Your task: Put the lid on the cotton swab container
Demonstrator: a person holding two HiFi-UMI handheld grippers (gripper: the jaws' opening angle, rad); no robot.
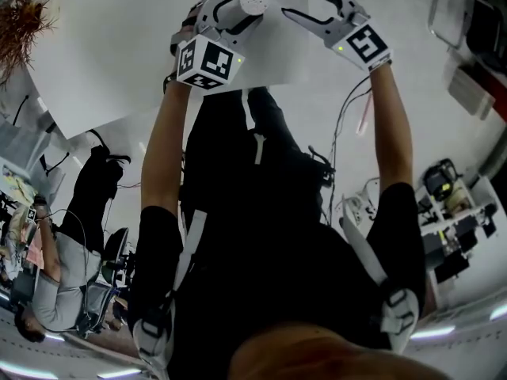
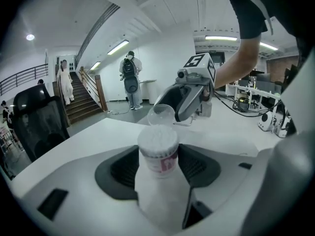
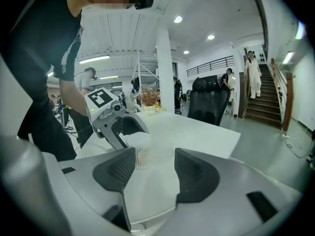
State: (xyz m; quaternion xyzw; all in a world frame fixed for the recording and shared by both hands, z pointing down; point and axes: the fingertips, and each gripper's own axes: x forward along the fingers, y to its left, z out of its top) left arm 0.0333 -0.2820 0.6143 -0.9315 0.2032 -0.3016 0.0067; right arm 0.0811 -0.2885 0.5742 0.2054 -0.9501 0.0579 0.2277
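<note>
The cotton swab container (image 2: pixel 157 149), a white tub packed with swabs and bearing a red label, stands upright without a lid on the white table (image 1: pixel 119 54). My left gripper (image 2: pixel 158 170) is open with the container between its pads. In the head view the container (image 1: pixel 253 2) sits at that gripper's (image 1: pixel 244 11) tips. The clear lid (image 2: pixel 161 114) lies just behind the container, right at the tips of my right gripper (image 2: pixel 175 110). The right gripper (image 3: pixel 155 168) is open with nothing gripped. It faces the container (image 3: pixel 136 150) and the left gripper (image 3: pixel 122 131).
A dried plant (image 1: pixel 20 14) stands at the table's far left end. A black office chair (image 3: pixel 209 100) is at the table's far side. People stand near a staircase (image 2: pixel 81 100). Equipment and cables (image 1: pixel 444 204) lie on the floor to the right.
</note>
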